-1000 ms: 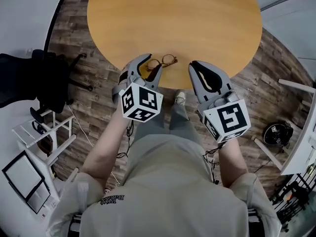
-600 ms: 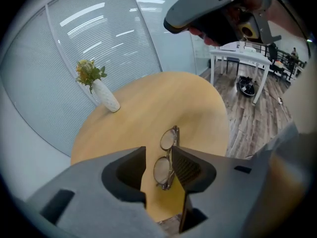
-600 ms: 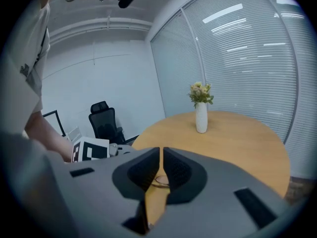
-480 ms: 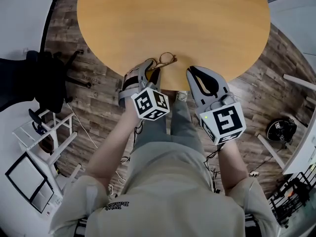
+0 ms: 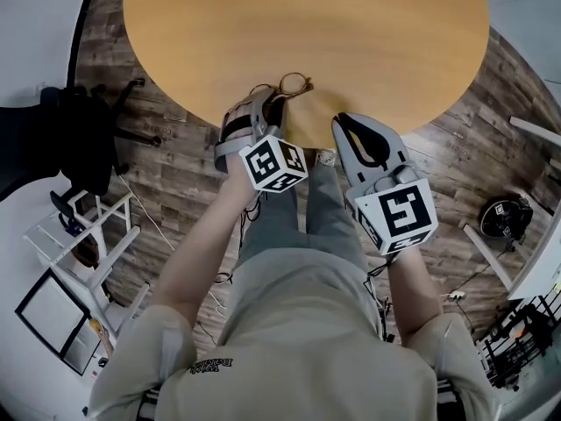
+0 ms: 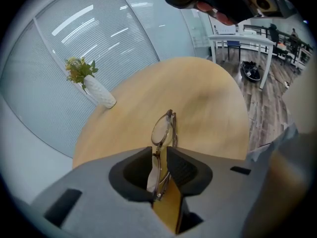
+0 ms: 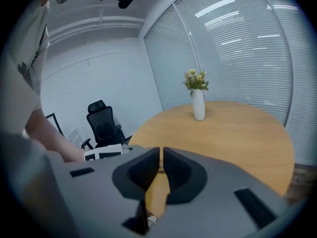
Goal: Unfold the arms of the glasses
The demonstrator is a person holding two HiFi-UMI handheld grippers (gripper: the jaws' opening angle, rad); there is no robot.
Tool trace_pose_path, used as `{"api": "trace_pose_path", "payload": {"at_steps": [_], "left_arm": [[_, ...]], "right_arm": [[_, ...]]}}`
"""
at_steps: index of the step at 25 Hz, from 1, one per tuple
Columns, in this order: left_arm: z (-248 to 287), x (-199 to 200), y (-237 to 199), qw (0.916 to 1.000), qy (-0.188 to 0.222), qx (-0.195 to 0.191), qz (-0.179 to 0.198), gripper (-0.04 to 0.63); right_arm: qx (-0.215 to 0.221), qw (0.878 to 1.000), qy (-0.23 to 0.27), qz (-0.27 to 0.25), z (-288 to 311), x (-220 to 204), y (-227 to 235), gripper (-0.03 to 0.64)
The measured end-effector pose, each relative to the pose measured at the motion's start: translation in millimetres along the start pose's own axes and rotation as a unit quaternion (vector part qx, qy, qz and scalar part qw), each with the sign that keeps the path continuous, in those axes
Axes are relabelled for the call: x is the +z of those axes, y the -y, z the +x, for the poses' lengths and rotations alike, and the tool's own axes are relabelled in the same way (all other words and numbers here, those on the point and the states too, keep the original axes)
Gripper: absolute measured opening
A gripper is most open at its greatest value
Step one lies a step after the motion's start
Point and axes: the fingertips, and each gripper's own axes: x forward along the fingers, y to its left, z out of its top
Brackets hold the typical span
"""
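The left hand-held gripper (image 6: 159,151), its jaws just closing, is grasping the folded glasses (image 6: 163,128) at the near edge of the round wooden counter (image 5: 351,42), while the right hand-held gripper (image 7: 161,155) is hovering nearby, clenched and empty.

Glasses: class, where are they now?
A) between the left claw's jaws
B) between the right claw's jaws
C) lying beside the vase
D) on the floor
A: in the left gripper view the glasses stand between the jaws of the left claw, which have just been closing.
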Motion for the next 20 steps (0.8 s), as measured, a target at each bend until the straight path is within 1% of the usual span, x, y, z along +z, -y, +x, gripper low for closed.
{"api": "trace_pose_path", "payload": {"at_steps": [2, 6, 10, 11, 12, 15, 16, 17, 20], "left_arm": [[2, 1, -2, 1.0000, 0.001, 0.005, 0.004, 0.086], [2, 1, -4, 0.9999, 0.003, 0.006, 0.008, 0.077], [5, 4, -6, 0.9995, 0.006, 0.011, 0.029, 0.059], [4, 6, -9, 0.9996, 0.010, 0.013, 0.023, 0.051], [2, 8, -12, 0.9998, 0.015, 0.013, 0.009, 0.045], [-7, 14, -24, 0.9979, 0.034, 0.004, -0.055, 0.040], [-11, 15, -28, 0.9968, 0.041, 0.004, -0.068, 0.040], [-16, 17, -33, 0.9961, 0.047, 0.007, -0.074, 0.040], [-36, 27, -50, 0.9947, 0.067, 0.021, -0.075, 0.040]], "right_arm": [[0.002, 1.000, -0.003, 0.005, 1, -4, -1, 0.041], [0.007, 1.000, -0.006, 0.010, 3, -9, -6, 0.041], [0.005, 1.000, -0.009, 0.013, 2, -13, -6, 0.041], [0.004, 1.000, -0.008, 0.012, 1, -12, -6, 0.041], [0.004, 1.000, -0.007, 0.011, 0, -11, -6, 0.041], [0.001, 1.000, -0.004, 0.007, -6, -7, -5, 0.041], [-0.001, 1.000, -0.002, 0.006, -8, -5, -5, 0.041], [-0.003, 1.000, 0.001, 0.004, -10, -2, -5, 0.041], [-0.010, 1.000, 0.015, -0.012, -19, 14, -5, 0.041]]}}
